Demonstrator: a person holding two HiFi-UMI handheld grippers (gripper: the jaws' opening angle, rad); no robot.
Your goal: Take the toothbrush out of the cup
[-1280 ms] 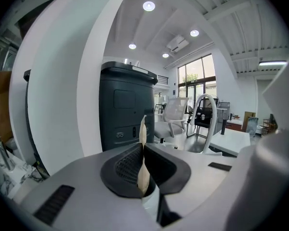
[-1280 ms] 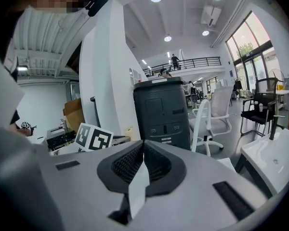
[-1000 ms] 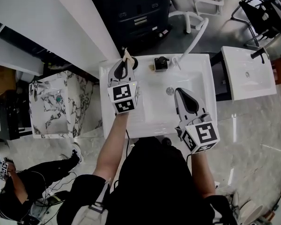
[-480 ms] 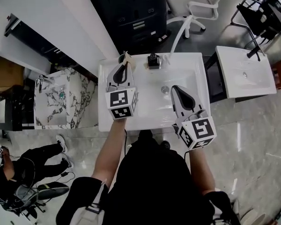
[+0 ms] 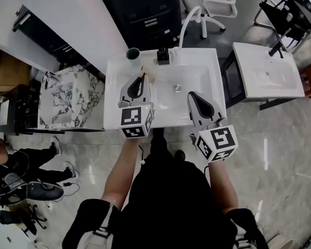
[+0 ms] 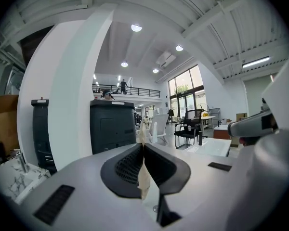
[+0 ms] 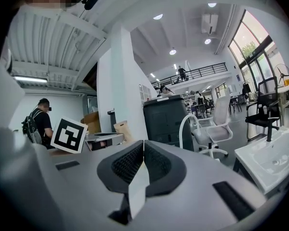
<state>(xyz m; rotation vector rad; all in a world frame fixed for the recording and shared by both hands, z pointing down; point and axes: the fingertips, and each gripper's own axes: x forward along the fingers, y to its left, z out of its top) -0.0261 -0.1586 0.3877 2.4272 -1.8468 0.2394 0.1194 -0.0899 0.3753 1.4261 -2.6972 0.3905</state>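
Toothbrush (image 5: 145, 71) is pinched in the left gripper (image 5: 140, 79), clear of the cup (image 5: 133, 53).

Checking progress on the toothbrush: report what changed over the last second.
The left gripper, shut on the toothbrush, drew back from the cup toward the person, carrying the toothbrush away from it. The right gripper also pulled back over the sink. Unchanged: the left grip, the right gripper shut and empty, the cup at the sink's back left corner.

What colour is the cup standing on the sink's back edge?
Dark teal green; the cup shows best in the head view.
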